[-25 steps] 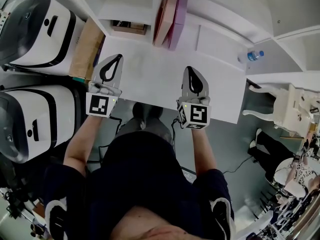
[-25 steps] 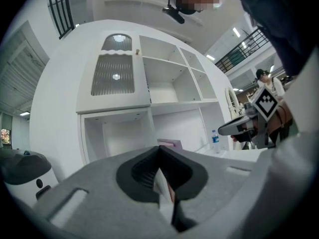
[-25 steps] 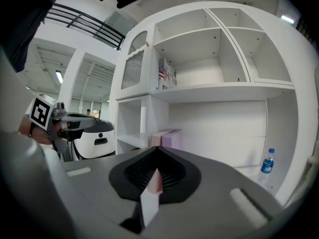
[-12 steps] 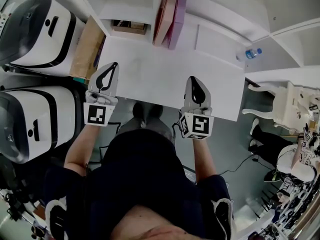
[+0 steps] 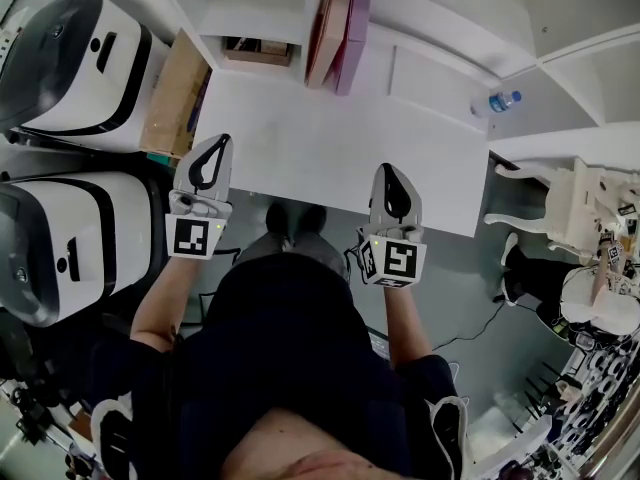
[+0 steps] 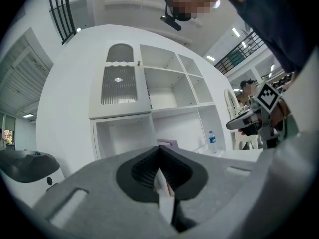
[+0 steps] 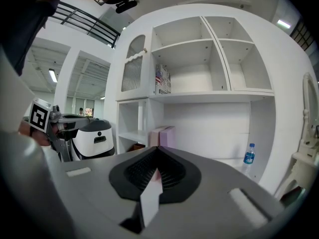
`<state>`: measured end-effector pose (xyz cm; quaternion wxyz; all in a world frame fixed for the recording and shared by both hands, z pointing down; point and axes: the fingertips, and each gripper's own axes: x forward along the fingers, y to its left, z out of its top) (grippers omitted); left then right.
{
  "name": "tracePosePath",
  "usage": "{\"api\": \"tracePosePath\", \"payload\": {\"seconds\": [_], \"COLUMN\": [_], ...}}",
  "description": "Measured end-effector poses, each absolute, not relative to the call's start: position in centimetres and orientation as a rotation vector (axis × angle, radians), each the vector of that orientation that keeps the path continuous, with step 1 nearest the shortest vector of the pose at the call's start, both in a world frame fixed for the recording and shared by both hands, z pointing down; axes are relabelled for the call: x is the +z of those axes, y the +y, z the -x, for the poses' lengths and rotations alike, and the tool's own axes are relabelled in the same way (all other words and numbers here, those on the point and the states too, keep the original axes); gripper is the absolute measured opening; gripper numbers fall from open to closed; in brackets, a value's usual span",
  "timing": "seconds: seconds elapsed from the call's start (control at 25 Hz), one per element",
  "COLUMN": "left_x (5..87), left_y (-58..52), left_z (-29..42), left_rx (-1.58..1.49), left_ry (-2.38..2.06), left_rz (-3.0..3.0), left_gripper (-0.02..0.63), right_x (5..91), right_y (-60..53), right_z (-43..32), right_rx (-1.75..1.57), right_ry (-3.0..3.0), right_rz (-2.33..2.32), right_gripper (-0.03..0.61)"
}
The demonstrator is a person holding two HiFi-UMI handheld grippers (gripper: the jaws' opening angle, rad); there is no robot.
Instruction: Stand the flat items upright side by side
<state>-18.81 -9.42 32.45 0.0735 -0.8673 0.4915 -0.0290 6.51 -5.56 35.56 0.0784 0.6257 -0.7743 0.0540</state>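
Two flat pink items [image 5: 338,33] stand upright side by side against the shelf unit at the back of the white desk [image 5: 320,153]. They also show as pink slabs in the right gripper view [image 7: 163,135] and as a small pink edge in the left gripper view [image 6: 168,144]. My left gripper [image 5: 221,140] is at the desk's near left edge, its jaws shut with nothing between them. Over the near edge further right, my right gripper [image 5: 388,168] is likewise shut and holds nothing. Both point toward the shelves, well short of the pink items.
A water bottle [image 5: 503,102] stands at the desk's back right corner. A small brown box [image 5: 258,51] sits in a cubby left of the pink items, and a cardboard box [image 5: 172,93] leans beside the desk. White machines [image 5: 70,63] stand left, a white chair [image 5: 565,208] right.
Both grippers have drawn back from the middle of the desk toward its near edge, still shut. The pink items have not moved.
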Motion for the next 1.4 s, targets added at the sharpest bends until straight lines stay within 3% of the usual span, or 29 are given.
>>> {"api": "tracePosePath", "payload": {"seconds": [1.4], "left_x": [33.7], "left_y": [-8.7], "left_z": [19.0], "left_rx": [-0.105], "left_ry": [1.512], "left_rz": [2.58], "left_gripper": [0.002], "right_x": [36.5], "right_y": [-5.0], "right_z": [-8.1], "right_rx": [0.151], "right_ry": [-2.219], "right_rz": [-1.893], "right_gripper": [-0.002]}}
